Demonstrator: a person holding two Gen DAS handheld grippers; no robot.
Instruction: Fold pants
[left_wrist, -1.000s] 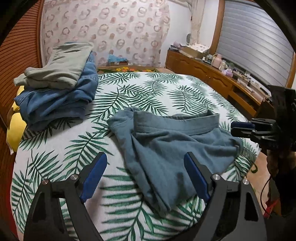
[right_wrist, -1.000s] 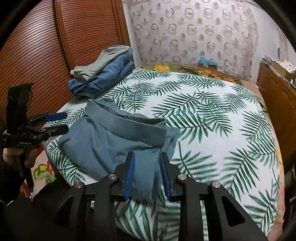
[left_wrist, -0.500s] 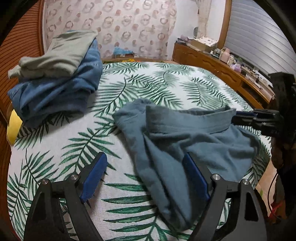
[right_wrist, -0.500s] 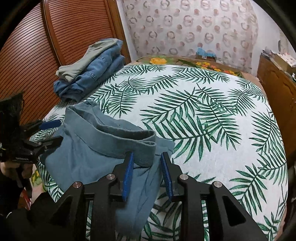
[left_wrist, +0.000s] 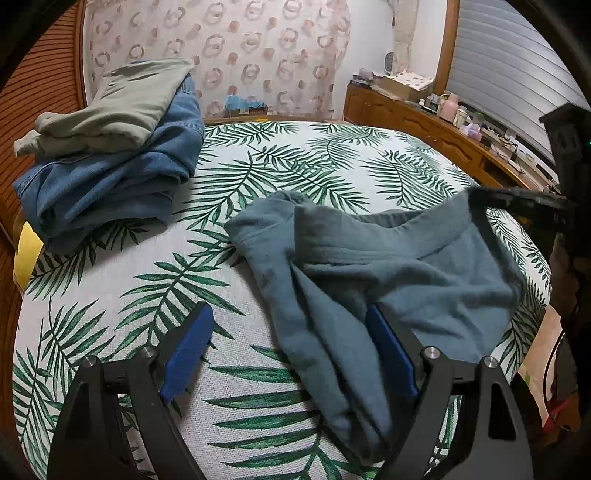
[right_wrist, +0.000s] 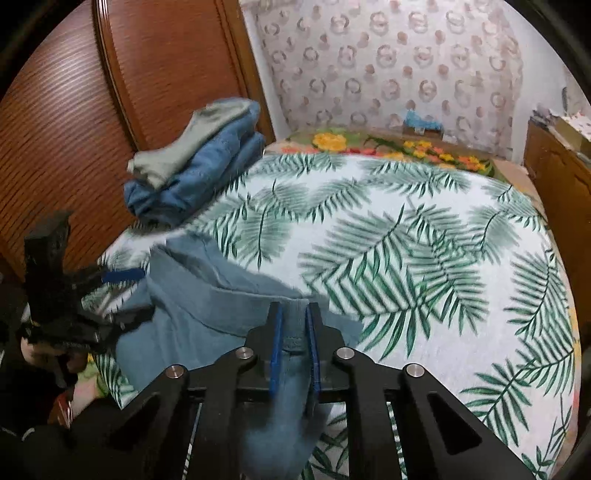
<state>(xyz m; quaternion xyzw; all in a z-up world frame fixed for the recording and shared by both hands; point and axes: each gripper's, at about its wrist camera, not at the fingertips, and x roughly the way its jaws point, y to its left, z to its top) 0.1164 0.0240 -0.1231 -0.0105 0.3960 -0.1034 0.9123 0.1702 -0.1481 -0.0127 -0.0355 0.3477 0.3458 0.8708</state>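
Observation:
Crumpled grey-blue pants (left_wrist: 406, 266) lie on the leaf-print bed (left_wrist: 110, 295), waistband toward the far side. My left gripper (left_wrist: 288, 317) hovers open and wide just over the near leg fold; its right finger (left_wrist: 388, 343) rests against the cloth and the left finger is over bare sheet. In the right wrist view my right gripper (right_wrist: 293, 312) has its jaws closing, and the blue pads press on the waistband corner of the pants (right_wrist: 207, 314). The same gripper (left_wrist: 517, 199) shows at the waistband's right end. The left gripper (right_wrist: 110, 295) appears at the pants' left edge.
A stack of folded blue jeans topped by a grey-green garment (left_wrist: 110, 177) sits at the bed's far left, beside a slatted wooden panel (right_wrist: 74, 110). A wooden cabinet (left_wrist: 424, 122) with small items runs along the right. Bare sheet (right_wrist: 424, 258) spreads right of the pants.
The right gripper's jaws came together on the waistband corner after sliding forward onto it. The left gripper dropped closer to the pants, then stayed still and open.

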